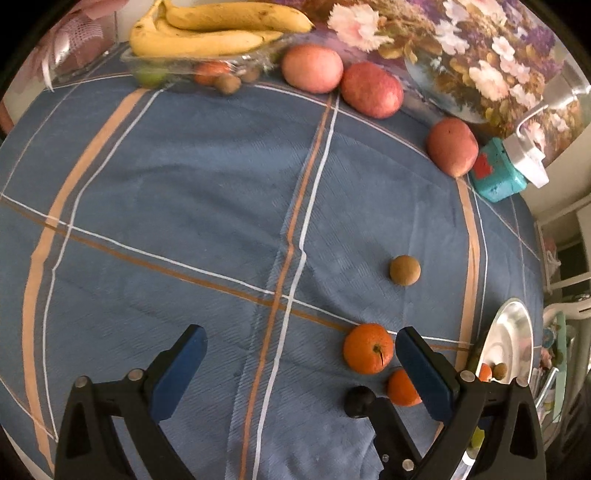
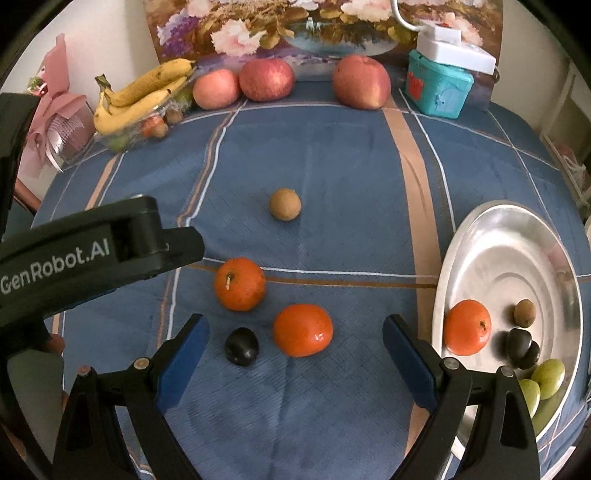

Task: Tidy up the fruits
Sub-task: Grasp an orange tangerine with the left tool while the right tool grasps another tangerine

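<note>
My right gripper (image 2: 295, 354) is spread wide over a dark plum (image 2: 242, 346) and a tangerine (image 2: 303, 329); my left gripper (image 1: 301, 363) gapes empty. Beyond lie another tangerine (image 2: 240, 283) and a kiwi (image 2: 284, 204). The steel plate (image 2: 517, 258) sits right.

Place: a lived-in home, likely a dining corner | table wore a blue plaid tablecloth (image 2: 332, 155) | a floral painting (image 2: 295, 26) leaned against the wall behind it | bananas (image 2: 140, 96) and apples (image 2: 266, 79) sat along the back | a pink bouquet (image 2: 55, 110) stood by the wall
</note>
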